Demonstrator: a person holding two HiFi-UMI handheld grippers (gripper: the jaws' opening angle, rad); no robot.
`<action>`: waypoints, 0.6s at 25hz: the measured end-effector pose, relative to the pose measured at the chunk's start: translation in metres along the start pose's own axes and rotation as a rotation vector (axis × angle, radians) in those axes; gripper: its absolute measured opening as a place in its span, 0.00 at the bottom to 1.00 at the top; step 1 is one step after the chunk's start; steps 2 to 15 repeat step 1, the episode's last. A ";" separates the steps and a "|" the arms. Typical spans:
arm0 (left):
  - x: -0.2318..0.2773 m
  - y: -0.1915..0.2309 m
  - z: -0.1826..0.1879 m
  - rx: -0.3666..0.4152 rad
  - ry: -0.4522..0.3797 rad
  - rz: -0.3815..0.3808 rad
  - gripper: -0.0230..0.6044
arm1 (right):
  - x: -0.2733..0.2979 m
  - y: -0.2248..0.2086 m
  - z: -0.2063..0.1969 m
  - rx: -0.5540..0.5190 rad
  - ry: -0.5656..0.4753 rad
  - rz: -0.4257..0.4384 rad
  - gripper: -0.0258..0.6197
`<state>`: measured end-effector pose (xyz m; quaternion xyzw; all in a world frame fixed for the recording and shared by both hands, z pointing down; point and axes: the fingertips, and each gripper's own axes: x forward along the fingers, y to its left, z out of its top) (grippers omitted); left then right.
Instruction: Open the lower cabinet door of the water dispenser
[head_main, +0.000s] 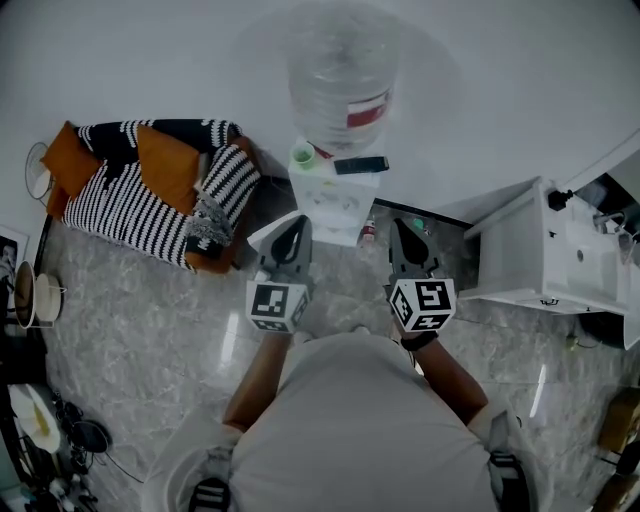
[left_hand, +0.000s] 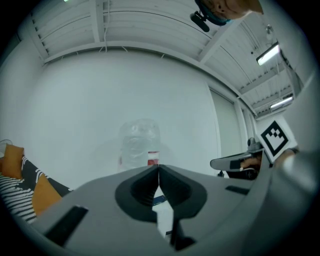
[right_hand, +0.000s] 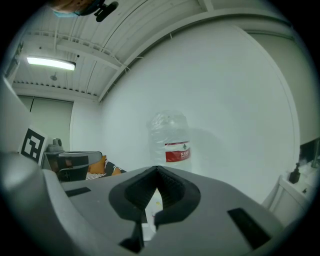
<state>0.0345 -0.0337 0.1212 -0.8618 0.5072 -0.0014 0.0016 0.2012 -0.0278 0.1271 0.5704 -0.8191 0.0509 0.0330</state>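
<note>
Left tool (head_main: 296, 224) and right tool (head_main: 401, 227) are held side by side ahead of the person's chest, level, aimed at the water dispenser (head_main: 335, 200) by the wall. This looks like a squared-up stance at the height of its bottle (head_main: 340, 70), well above any lower door. Both tools have jaws pressed together on nothing. The lower cabinet door is hidden beneath the dispenser's top; a pale panel (head_main: 268, 238) beside the left tool's tip may be it swung out — cannot tell.
</note>
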 end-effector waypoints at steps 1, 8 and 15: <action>-0.001 0.000 -0.001 0.000 0.002 0.001 0.06 | 0.000 0.001 0.000 -0.001 0.000 0.003 0.05; -0.001 0.000 -0.001 0.000 0.002 0.001 0.06 | 0.000 0.001 0.000 -0.001 0.000 0.003 0.05; -0.001 0.000 -0.001 0.000 0.002 0.001 0.06 | 0.000 0.001 0.000 -0.001 0.000 0.003 0.05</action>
